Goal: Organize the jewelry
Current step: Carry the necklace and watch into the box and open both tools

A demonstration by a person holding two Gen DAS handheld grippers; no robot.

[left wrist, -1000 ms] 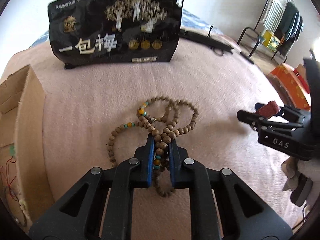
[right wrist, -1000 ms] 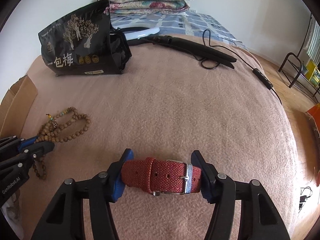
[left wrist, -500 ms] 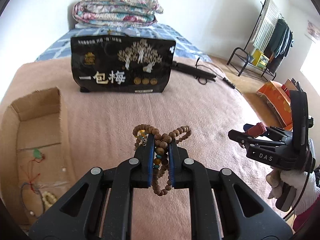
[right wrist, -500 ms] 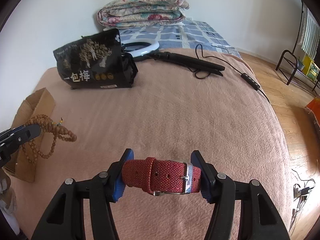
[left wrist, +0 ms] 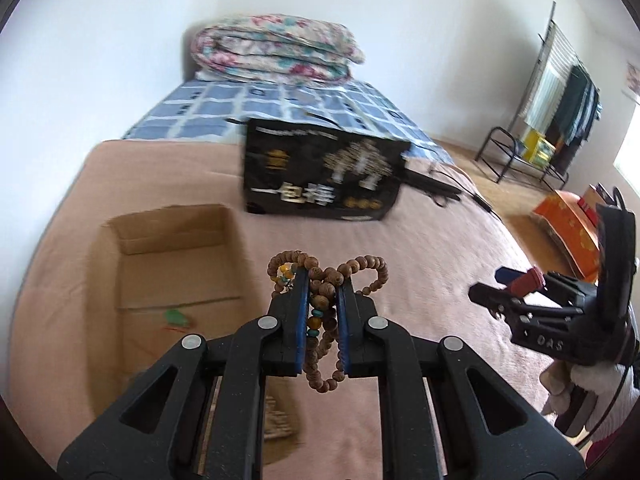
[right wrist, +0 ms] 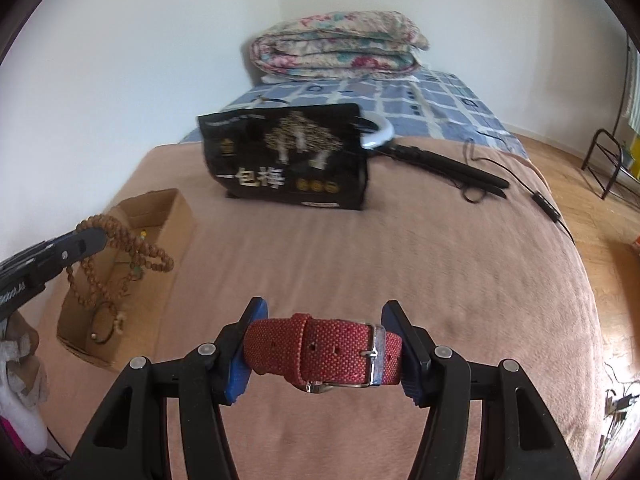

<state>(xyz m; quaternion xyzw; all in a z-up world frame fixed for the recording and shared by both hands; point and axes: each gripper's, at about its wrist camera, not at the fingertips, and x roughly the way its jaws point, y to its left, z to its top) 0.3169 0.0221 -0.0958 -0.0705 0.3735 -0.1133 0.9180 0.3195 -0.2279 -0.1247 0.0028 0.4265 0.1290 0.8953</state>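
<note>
The left gripper [left wrist: 323,286] clamped a wooden bead necklace [left wrist: 326,276] and the right gripper [right wrist: 322,346] pinched a red watch strap [right wrist: 320,350], both raised clear of the bed [right wrist: 400,248]. Beyond, a cardboard box [left wrist: 168,248] already held a few trinkets; both pieces apparently awaited deposit.

walls [left wrist: 120,40] white | floor [right wrist: 592,184] wood | bed [right wrist: 360,248] pink blanket | clothes rack [left wrist: 560,112] right
</note>
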